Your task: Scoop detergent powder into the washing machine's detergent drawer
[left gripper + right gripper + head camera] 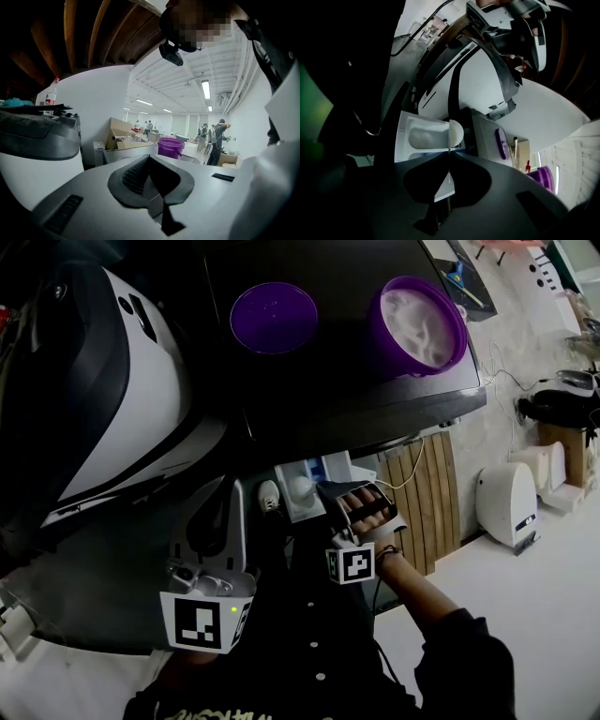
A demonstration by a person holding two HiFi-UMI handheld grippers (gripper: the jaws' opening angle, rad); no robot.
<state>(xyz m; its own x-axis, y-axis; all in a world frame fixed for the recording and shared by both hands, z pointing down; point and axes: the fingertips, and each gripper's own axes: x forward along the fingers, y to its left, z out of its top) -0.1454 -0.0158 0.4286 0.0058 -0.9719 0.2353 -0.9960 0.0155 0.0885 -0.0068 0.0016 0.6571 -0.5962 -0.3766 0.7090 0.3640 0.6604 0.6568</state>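
The white detergent drawer [313, 471] stands pulled out from the washing machine's front, below its dark top [347, 399]. My right gripper [325, 493] is at the drawer, shut on the thin handle of a white scoop [456, 132]. The scoop's bowl hangs over the drawer [404, 140], whose compartment holds white powder [422, 137]. A purple bucket [417, 324] with powder stands on the machine's top at the right, its purple lid [274, 317] lying to the left. My left gripper [225, 514] is held low at the left, shut on nothing, away from the drawer. The left gripper view shows the bucket [170, 146] far off.
A big white and black appliance [103, 381] fills the left. A wooden slatted panel [424, 495] and a white device [506, 502] on the floor are to the right. A cable [412, 465] hangs by the drawer. People and cardboard boxes [123, 131] stand far back.
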